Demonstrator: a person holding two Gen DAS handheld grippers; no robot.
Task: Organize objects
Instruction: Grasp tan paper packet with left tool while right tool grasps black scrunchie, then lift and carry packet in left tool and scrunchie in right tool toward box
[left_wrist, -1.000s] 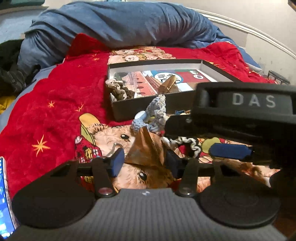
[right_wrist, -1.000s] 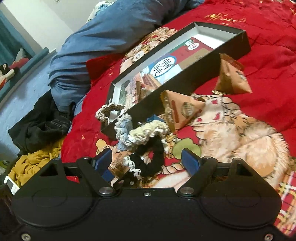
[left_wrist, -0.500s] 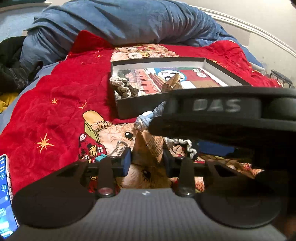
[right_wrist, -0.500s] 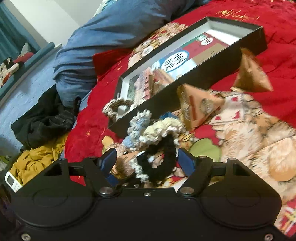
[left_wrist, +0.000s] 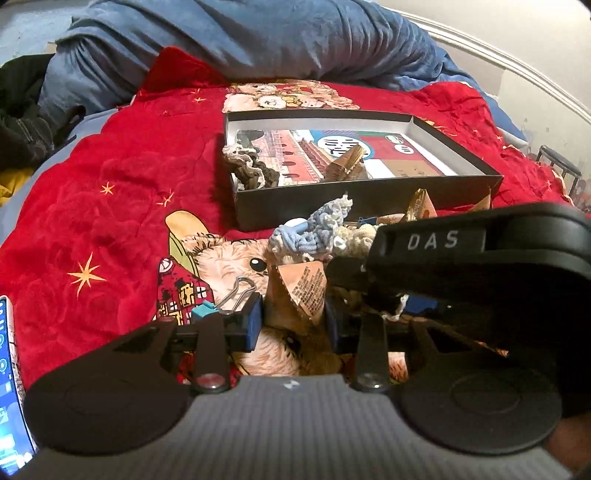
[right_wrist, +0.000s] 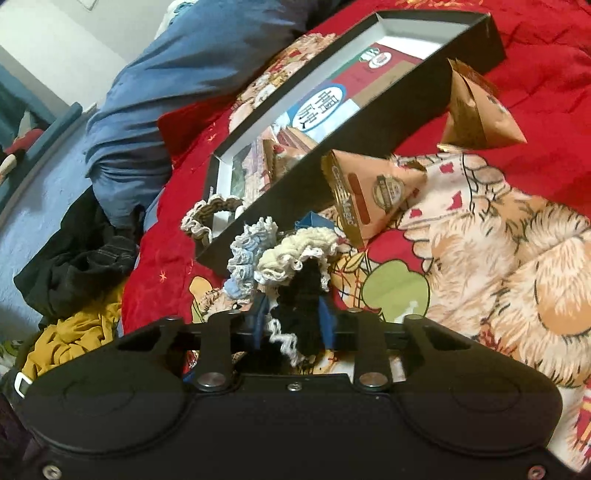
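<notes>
Over on the left, a phone with a lit screen (left_wrist: 7, 387) pokes in at the frame edge, lying on the red bear-print quilt (left_wrist: 110, 206) that covers the bed. A teal binder clip with silver wire handles (left_wrist: 221, 301) sits right against the left gripper (left_wrist: 293, 321), whose blue fingers (left_wrist: 253, 321) are clamped on a tan pyramid-shaped paper packet (left_wrist: 301, 290).

Just past it is a pile of crocheted scrunchies: a light blue one (left_wrist: 314, 230), a cream one (right_wrist: 295, 251), and a black one with white trim (right_wrist: 303, 295), which the right gripper (right_wrist: 293, 317) has pinched between its closed fingers. From the left wrist view the right gripper's black body blocks most of that pile.

Behind sits the shallow black cardboard box (left_wrist: 369, 206), holding one brown-and-cream scrunchie (left_wrist: 247, 166) and one packet (left_wrist: 347, 164). So four scrunchies total.

Only the right wrist view shows two more packets clearly, one leaning at the box wall (right_wrist: 373, 192) and one further right (right_wrist: 476, 110), plus yellow and black clothes (right_wrist: 74, 325) off the bed.
</notes>
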